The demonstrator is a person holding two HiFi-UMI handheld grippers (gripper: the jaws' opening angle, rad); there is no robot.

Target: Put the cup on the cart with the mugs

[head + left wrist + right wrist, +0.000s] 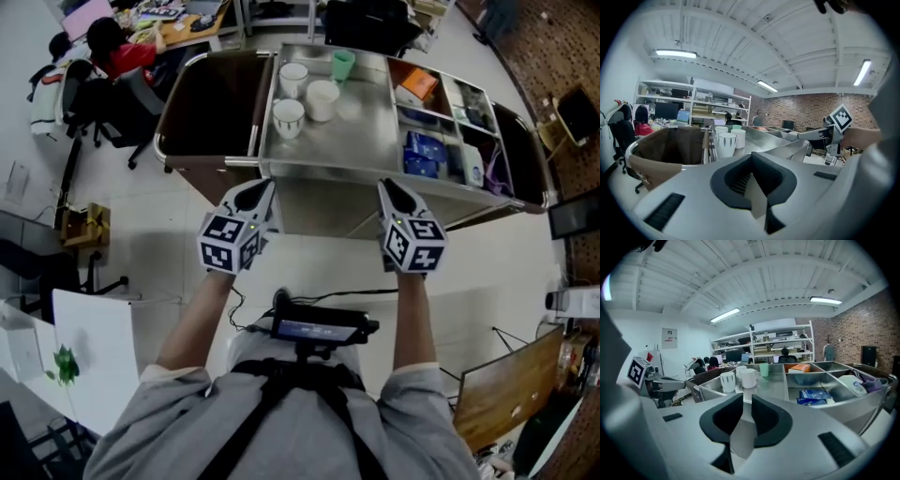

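Green cup (343, 64) on cart (349, 142), well beyond left hand-held gripper (264, 187), jaws together; right hand-held gripper (387, 186) barely apart.

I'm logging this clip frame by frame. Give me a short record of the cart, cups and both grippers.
cart: steel top, compartments at right
white mugs: three, upright, on the cart top
green cup: upright on the cart, beside the mugs
left gripper: jaws together, empty
right gripper: jaws slightly apart, empty

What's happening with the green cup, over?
Left hand-held gripper shut, empty; right hand-held gripper a slit open, empty. Green cup upright on cart, beside white mugs. Nothing in the way.
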